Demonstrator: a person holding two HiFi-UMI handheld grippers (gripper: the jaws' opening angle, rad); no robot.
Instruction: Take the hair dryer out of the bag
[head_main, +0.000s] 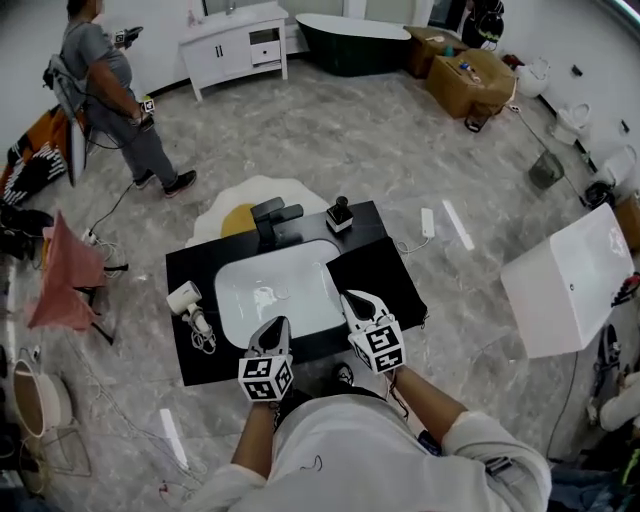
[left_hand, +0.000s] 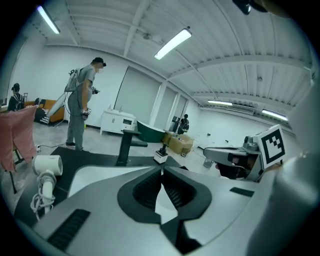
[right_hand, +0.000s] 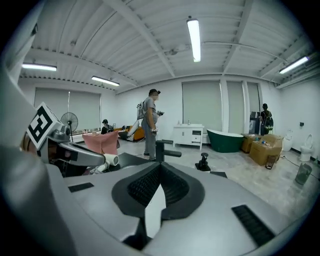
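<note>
The hair dryer (head_main: 184, 297) lies out in the open on the left part of the black table (head_main: 205, 262), white, with its cord (head_main: 203, 337) bunched just beside it toward the table's front edge. It is next to the white sink (head_main: 272, 290) and touches neither gripper.

The head view alone gives this layout from above. It shows the left gripper (head_main: 275, 326) and the right gripper (head_main: 353, 298) side by side over the front rim of the sink, both well apart from the hair dryer. A black faucet (head_main: 272, 215) stands behind the sink. A flat black sheet (head_main: 378, 278) covers the table to the sink's right; whether it is the bag I cannot tell.

The left gripper view shows its fingers (left_hand: 150, 187) clenched with nothing between them. The hair dryer (left_hand: 47, 167) is low at its left and the right gripper (left_hand: 235, 156) at its right.

The right gripper view shows its own fingers (right_hand: 145, 184) clenched too, and empty. Only the hair dryer's round end (right_hand: 112, 160) peeks out behind the left gripper (right_hand: 60, 145).

Only the head view shows the egg-shaped rug (head_main: 245, 210) on the floor behind the table. A person (head_main: 108, 90) stands farther off, near a white cabinet (head_main: 232, 42).
</note>
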